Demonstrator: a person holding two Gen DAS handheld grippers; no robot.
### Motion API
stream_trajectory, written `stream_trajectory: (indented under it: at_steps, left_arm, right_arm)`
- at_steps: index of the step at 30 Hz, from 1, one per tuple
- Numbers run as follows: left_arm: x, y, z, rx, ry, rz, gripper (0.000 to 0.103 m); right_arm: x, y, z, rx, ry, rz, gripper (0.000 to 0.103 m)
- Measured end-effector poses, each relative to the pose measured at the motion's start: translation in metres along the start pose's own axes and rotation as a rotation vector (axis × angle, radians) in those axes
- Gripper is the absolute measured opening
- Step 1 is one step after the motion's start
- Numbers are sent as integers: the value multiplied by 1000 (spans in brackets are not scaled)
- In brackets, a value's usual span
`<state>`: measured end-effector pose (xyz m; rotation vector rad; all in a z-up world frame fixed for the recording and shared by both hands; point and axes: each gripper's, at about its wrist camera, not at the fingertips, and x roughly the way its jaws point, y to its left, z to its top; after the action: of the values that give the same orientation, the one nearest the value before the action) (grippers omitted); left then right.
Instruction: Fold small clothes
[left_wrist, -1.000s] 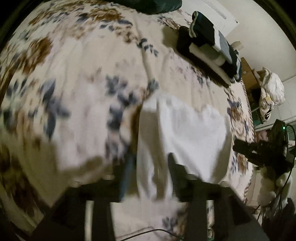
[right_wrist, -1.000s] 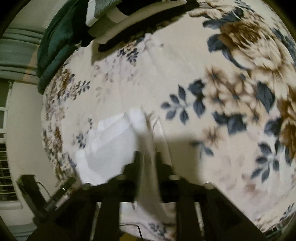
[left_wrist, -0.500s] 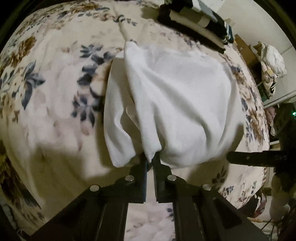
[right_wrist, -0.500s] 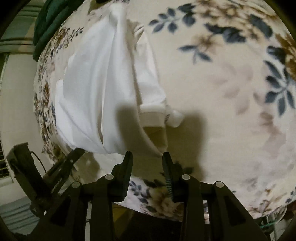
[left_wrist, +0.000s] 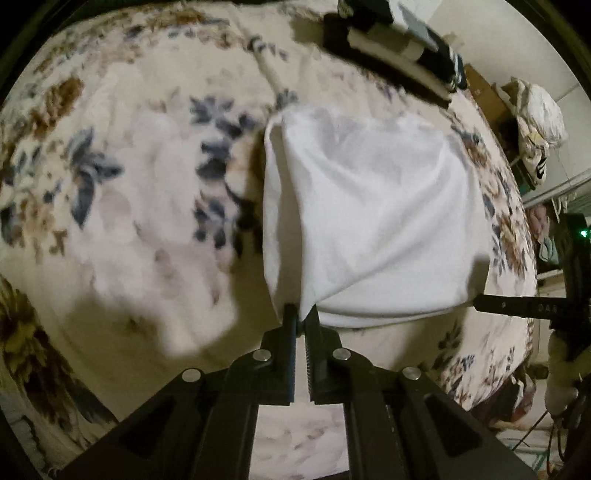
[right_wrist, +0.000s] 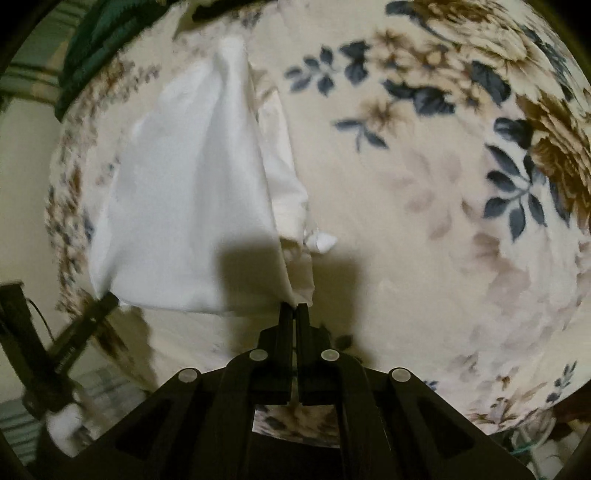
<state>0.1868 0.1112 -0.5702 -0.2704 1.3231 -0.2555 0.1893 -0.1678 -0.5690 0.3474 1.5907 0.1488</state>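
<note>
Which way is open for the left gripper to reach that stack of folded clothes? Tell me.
Probably none yet: the left gripper is shut on the white garment, which hangs between it and the stack of folded clothes.

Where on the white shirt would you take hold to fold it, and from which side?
Grip the white shirt at its two near corners, coming in from the near edge. That hem hangs straight between them, so the cloth spreads flat. The left tool and right tool pinch exactly there.

The left gripper (left_wrist: 302, 314) is matte black with silver round screws. The right gripper (right_wrist: 294, 309) matches, its fingers (right_wrist: 284, 325) slim and flat.
</note>
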Motion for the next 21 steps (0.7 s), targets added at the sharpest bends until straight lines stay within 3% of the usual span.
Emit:
stream_trajectory:
  at_steps: [2,4,6,8,12,15,17,18,19,20,21]
  left_arm:
    - [0,6,-1,-36,49,-49,7]
    - [-12,10,-1,-80,58,-86,12]
    - [-25,15,3,-125,44,-104,29]
    - [-35,16,15,-151,-8,-123,40]
    - [-26,12,57,-149,-87,-118,42]
    - [8,4,93,-131,-50,-116,42]
    - [18,0,104,-97,-52,-97,37]
    - [20,-5,110,-72,-72,-80,10]
    - [20,-8,114,-50,-77,-67,0]
    - [17,-9,115,-37,-86,-64,0]
    - [12,-10,116,-28,-106,-65,0]
  right_arm:
    - [9,0,2,4,36,-3,1]
    - [10,-3,6,16,72,49,5]
    - [-4,-5,11,18,59,83,17]
    - [-22,-7,17,23,21,124,46]
    - [-47,-13,44,34,-64,162,48]
    - [-49,-5,74,24,-116,171,48]
    - [-45,3,95,7,-123,166,48]
    - [-41,7,106,-2,-124,158,48]
    - [-36,11,112,-9,-121,152,48]
    - [-31,12,120,-11,-116,142,45]
    - [-27,12,127,-2,-119,135,35]
